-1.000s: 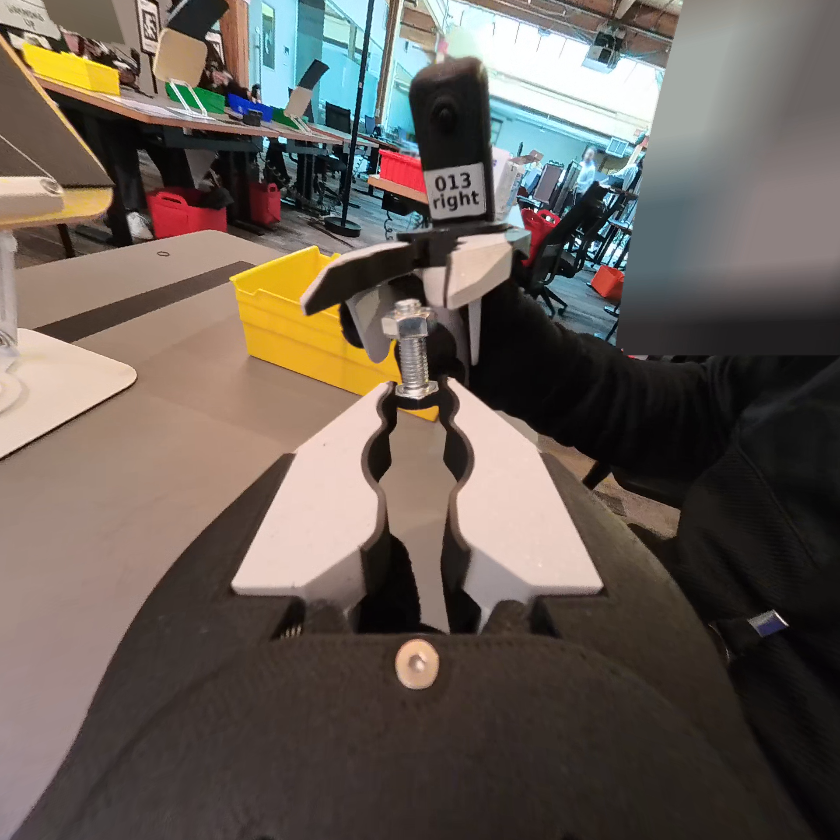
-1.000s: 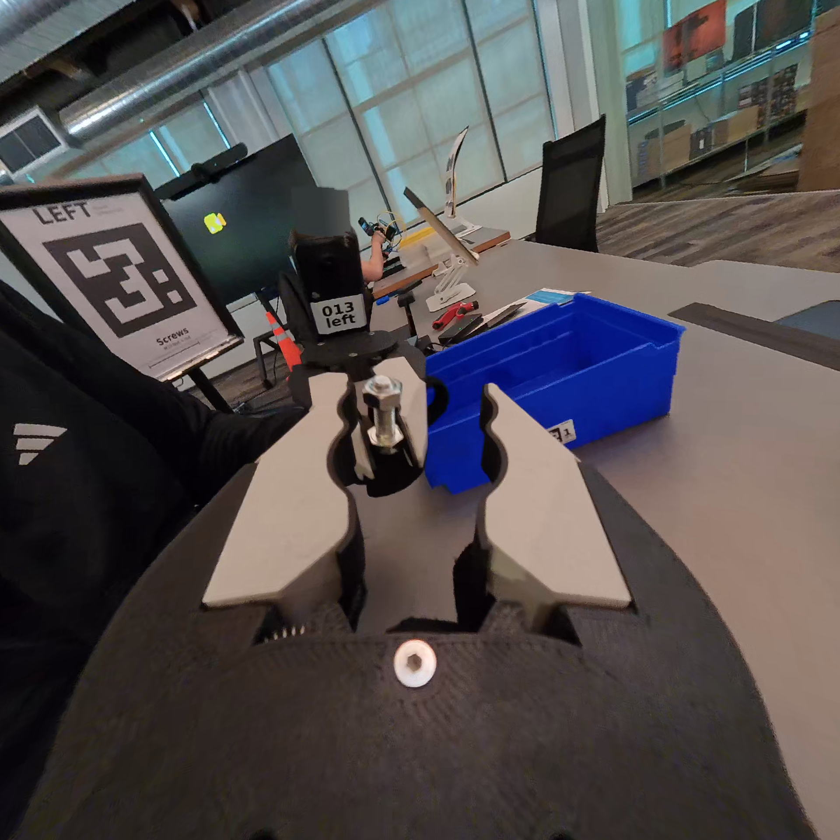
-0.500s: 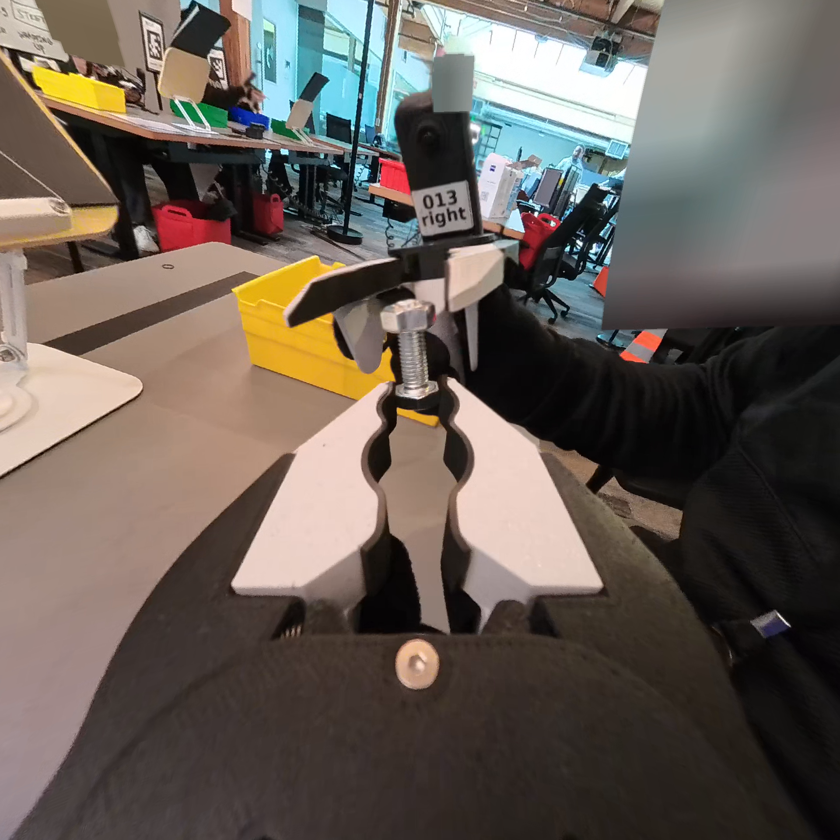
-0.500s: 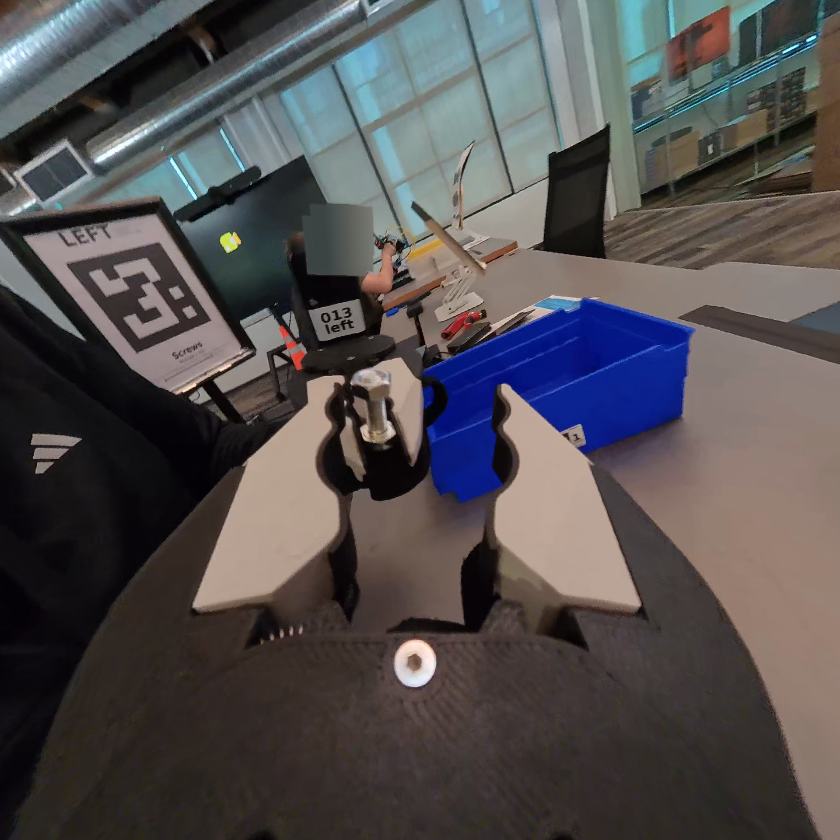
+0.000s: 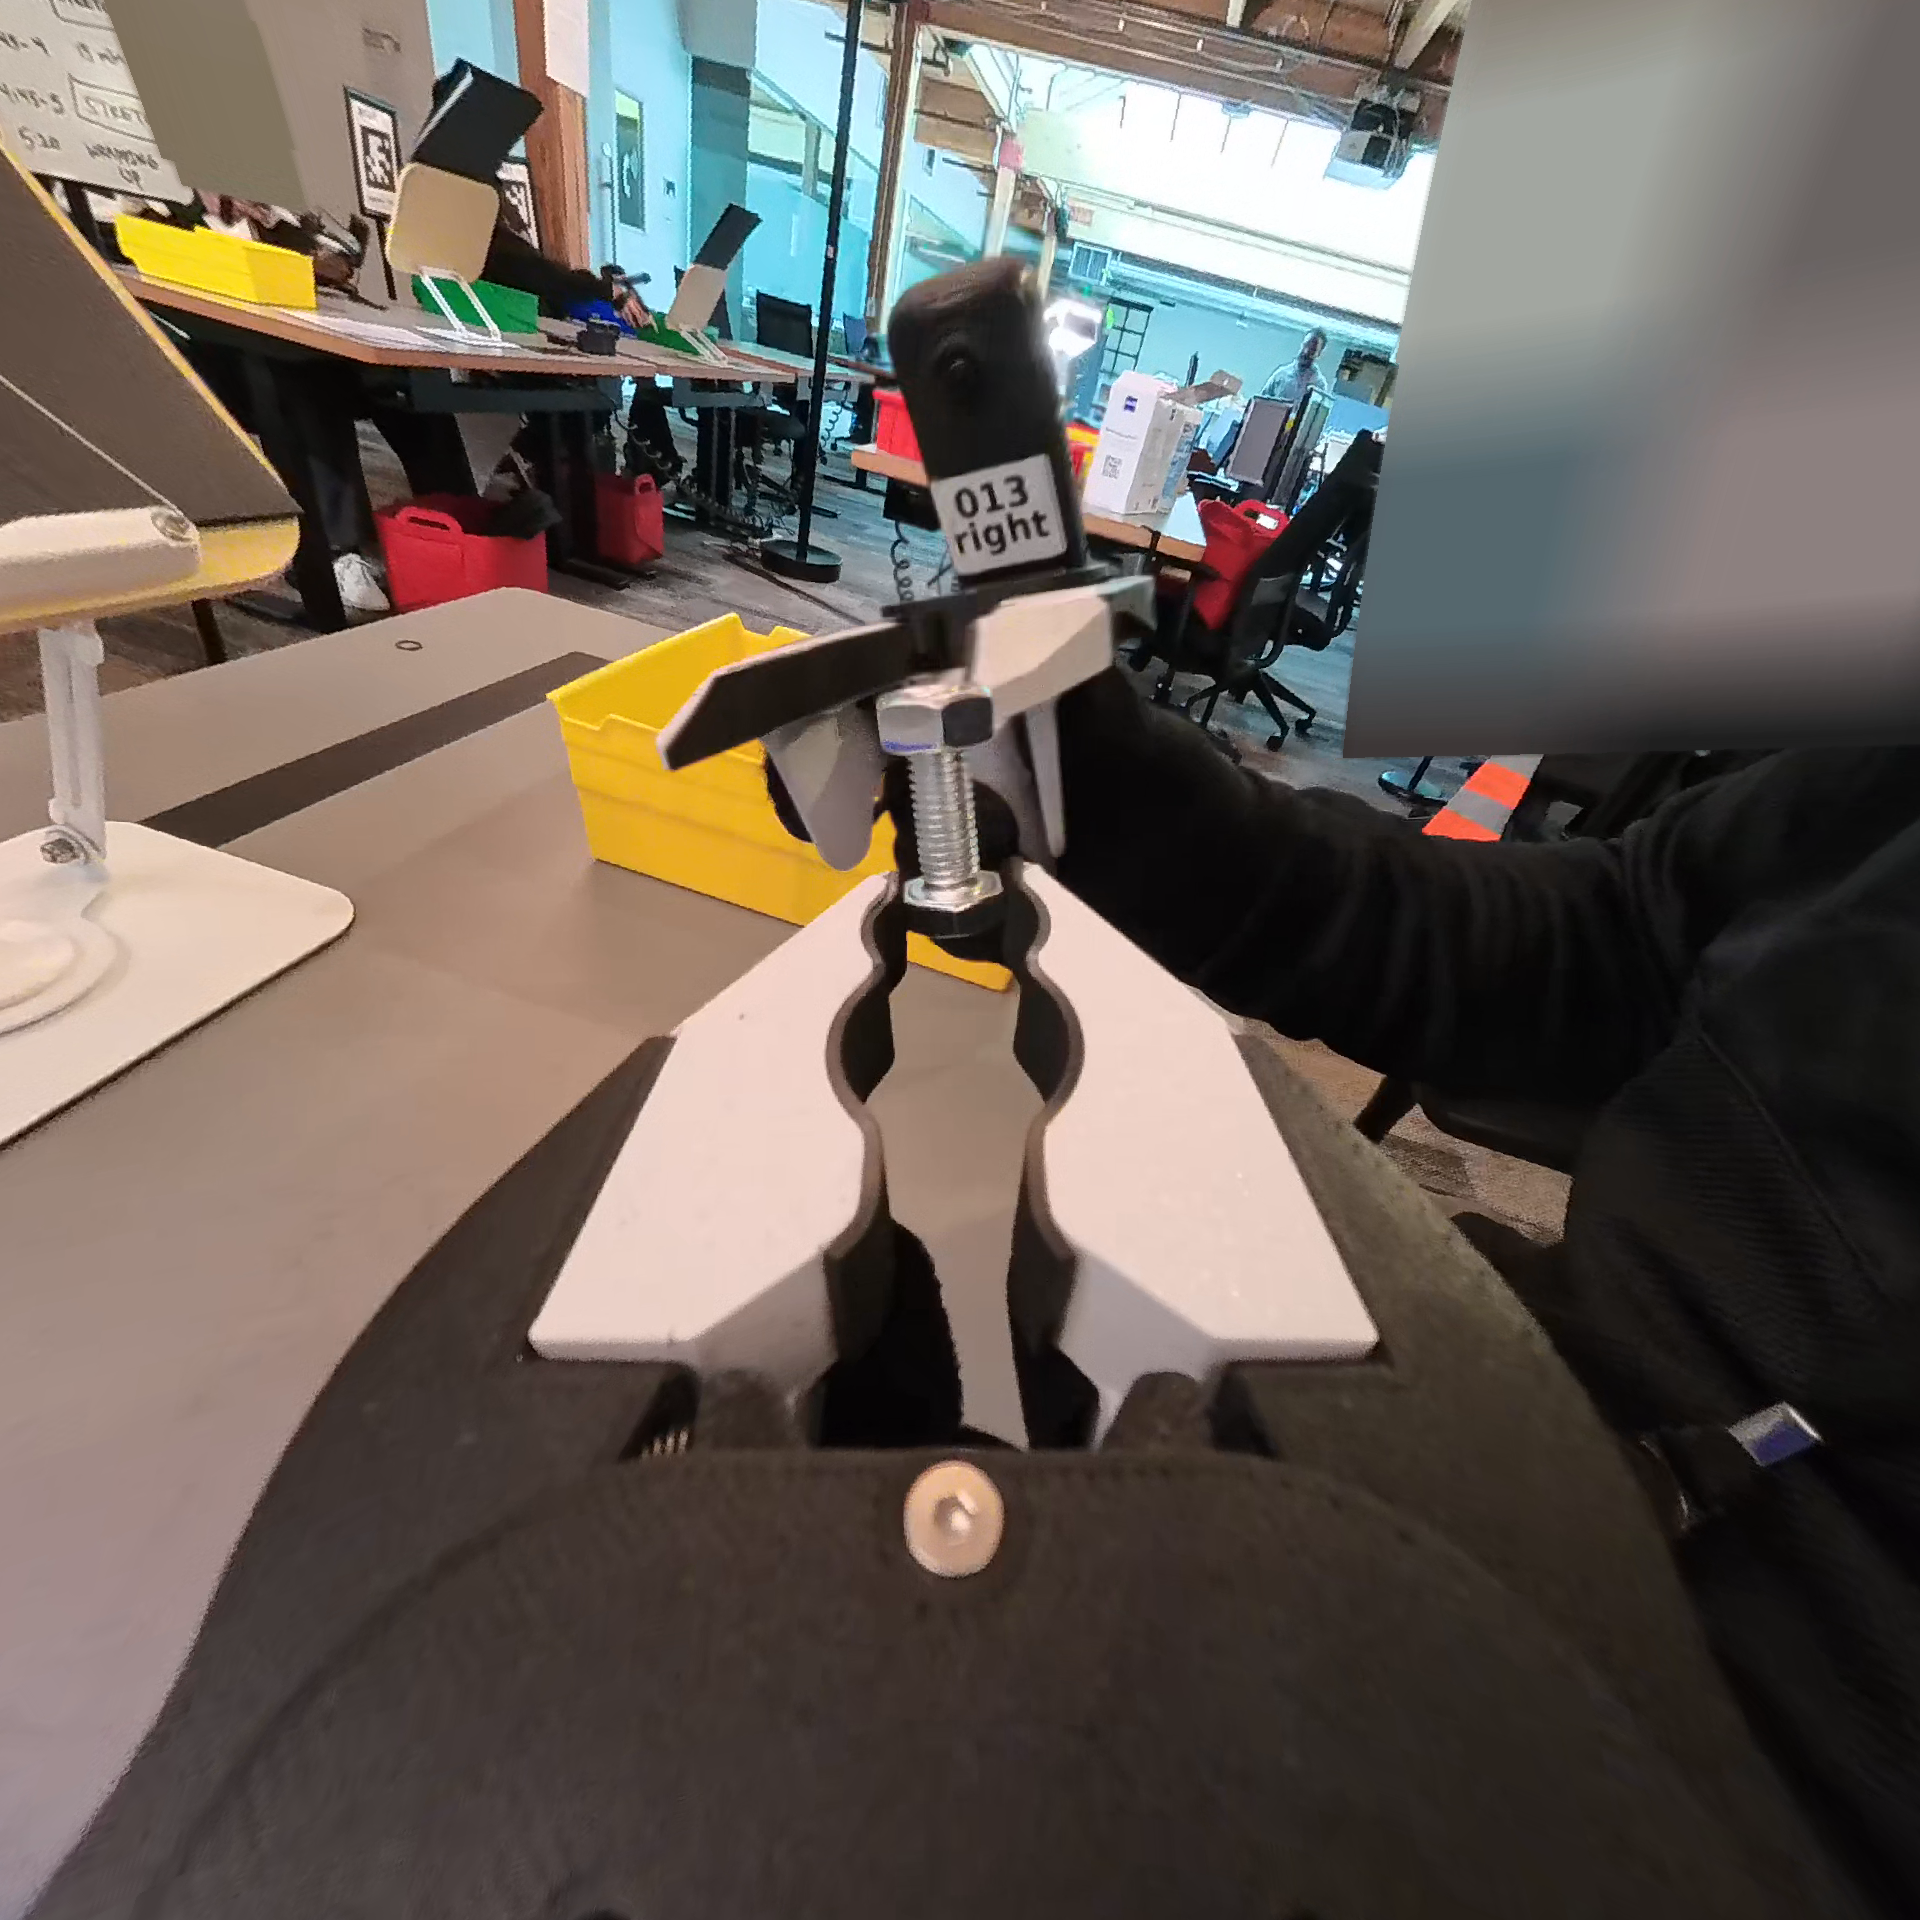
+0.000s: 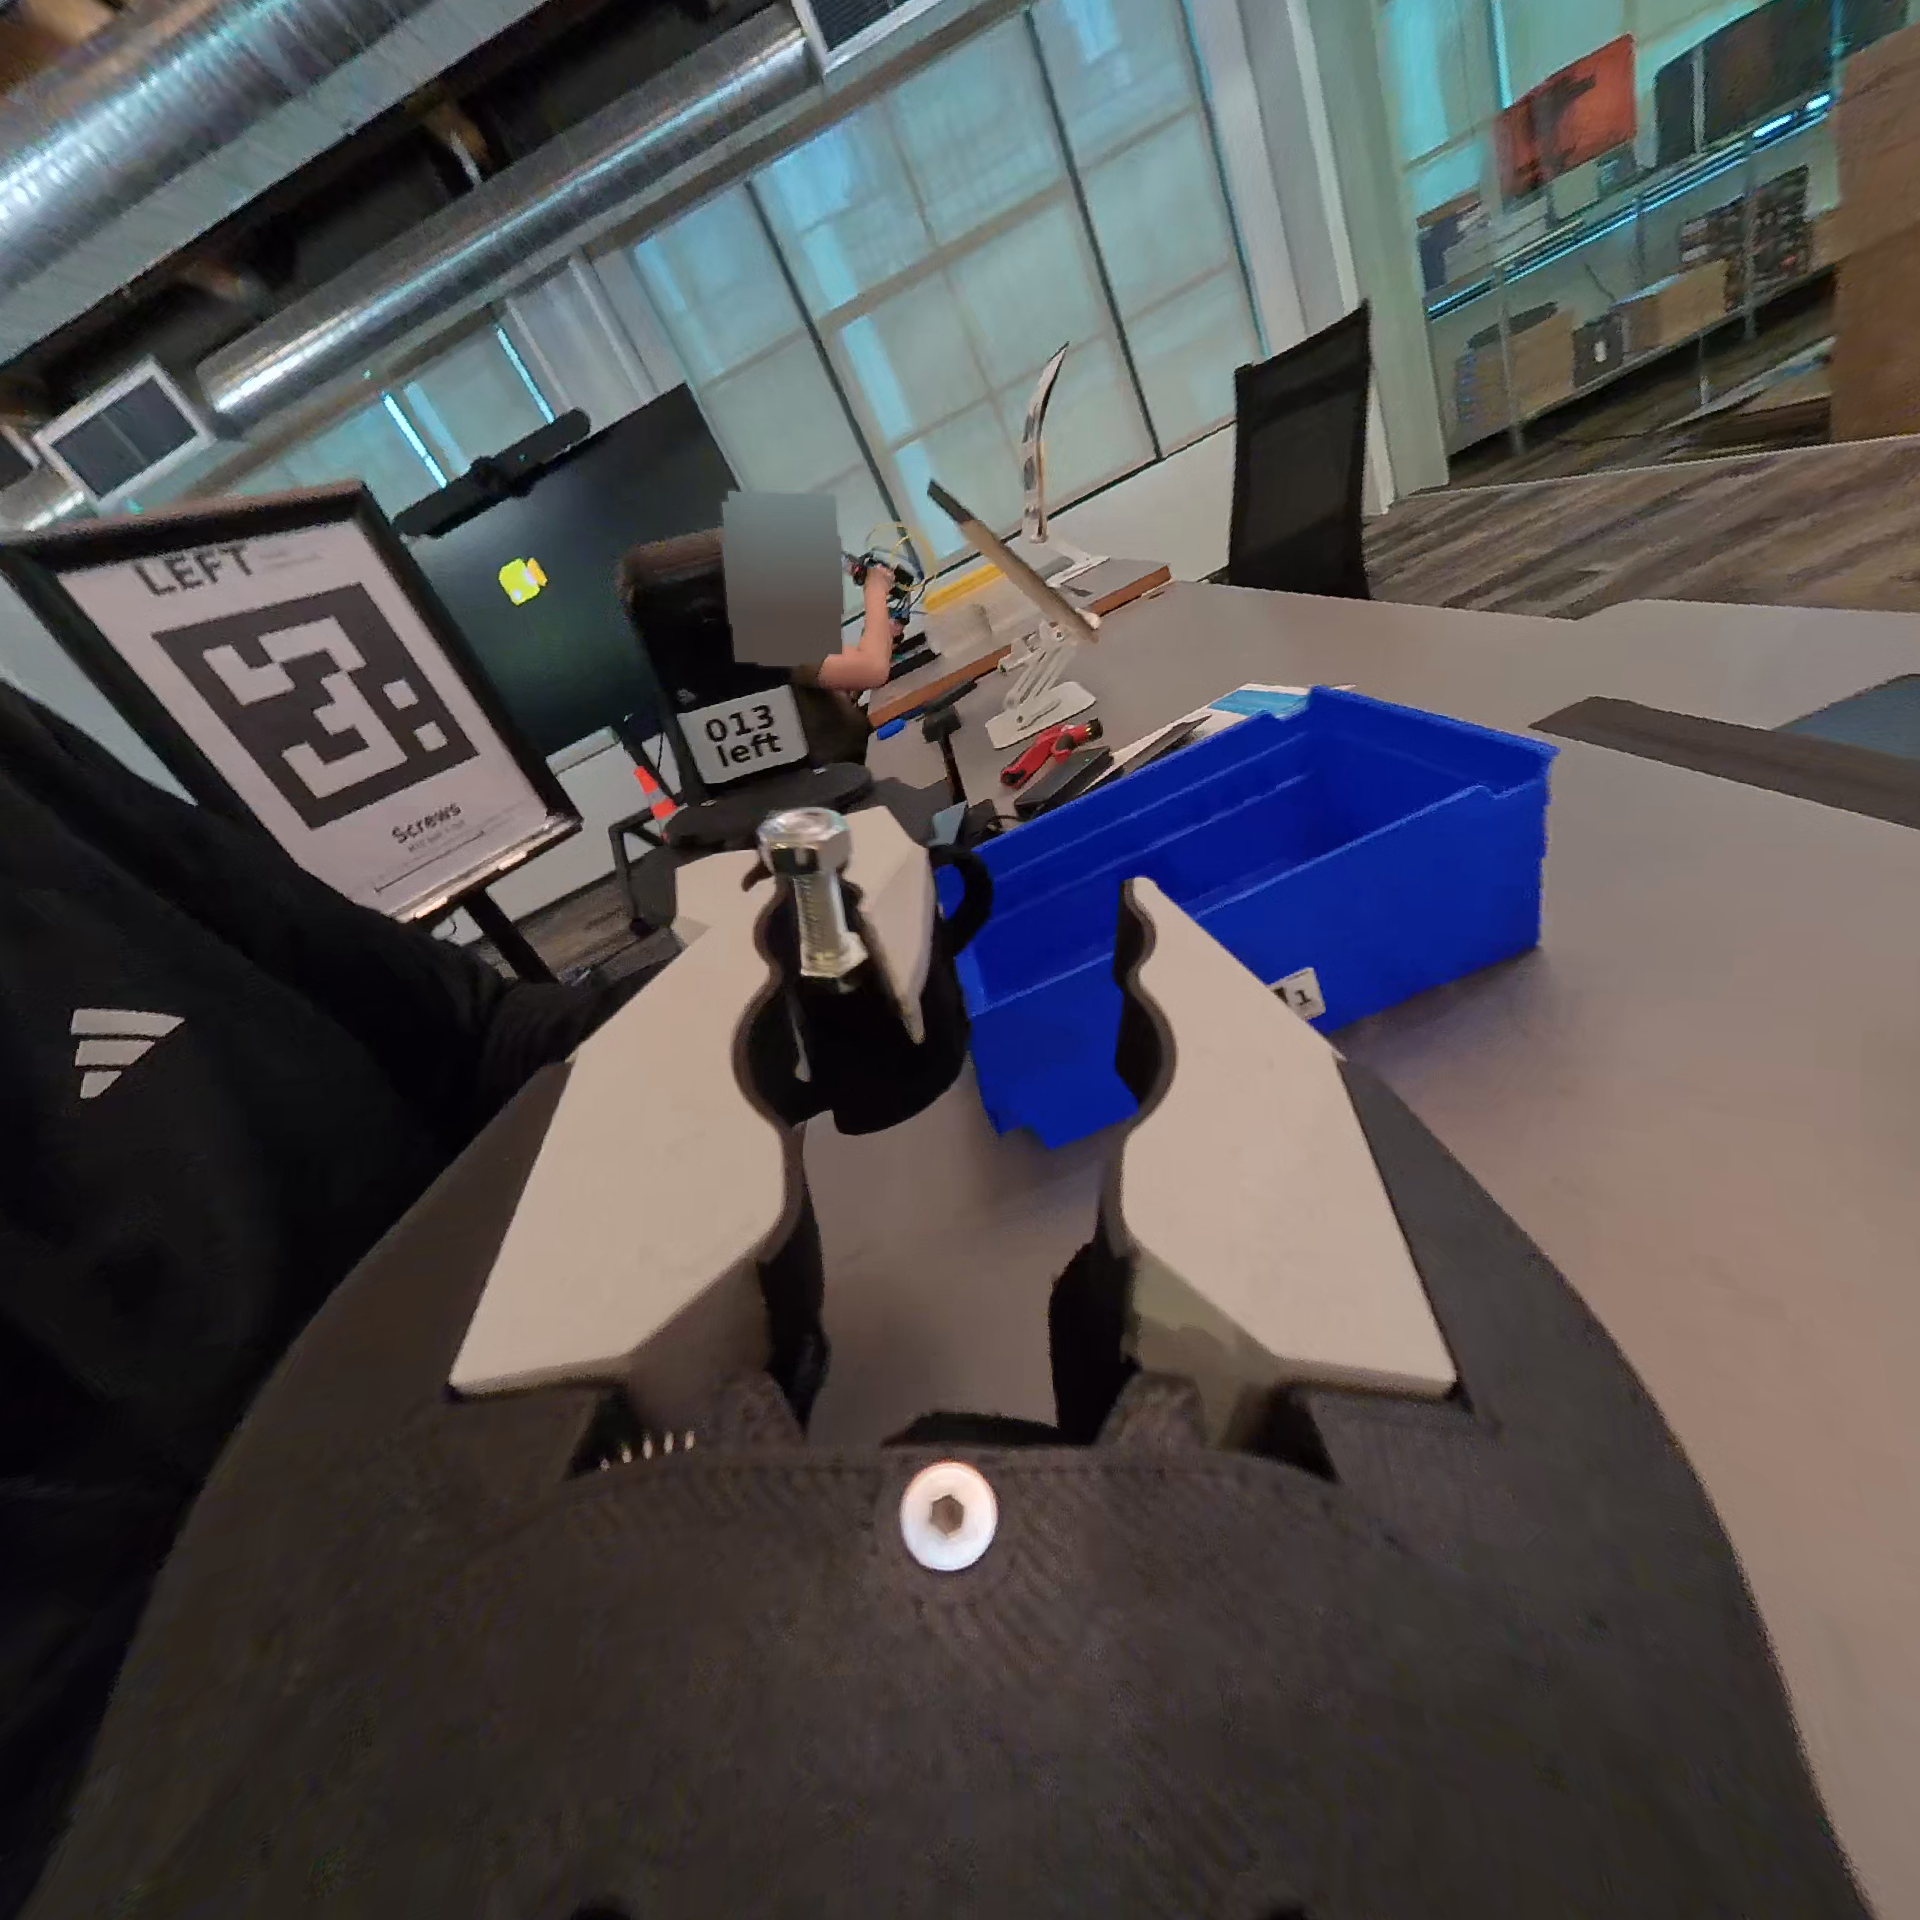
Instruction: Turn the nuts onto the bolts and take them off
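Left gripper point(image 5: 951, 914) clenched at its tips on a hex nut point(image 5: 951, 891) threaded at the lower end of a silver bolt point(image 5: 940, 805), grey fingers point(image 5: 727, 1132) drawn close with only a narrow gap between them. Bolt upright, threaded shank bare between nut and hex head, head at the top. Bolt and nut held in the air above the grey table point(image 5: 312, 1091), in front of a yellow bin point(image 5: 675, 769).

Right gripper point(image 6: 961, 925) released, fingers point(image 6: 1236, 1153) spread well apart, nothing between them. Seen from the left wrist view, same right gripper point(image 5: 914, 707) positioned just behind the bolt head; contact with the head cannot be told from that angle. From the right wrist view, bolt point(image 6: 816, 904) seen just beyond the inner edge of the right gripper's left-hand finger, gripped below by the left gripper point(image 6: 831, 977); nut mostly hidden there.

Blue bin point(image 6: 1278, 873) on the table beyond the right gripper, open side up, interior showing no contents from this angle. Framed marker sign point(image 6: 301, 696) on a stand at the left of that view. White stand base point(image 5: 156, 935) on the table at the left of the left wrist view. Black sleeve point(image 5: 1403, 935) of the person reaching to the right gripper
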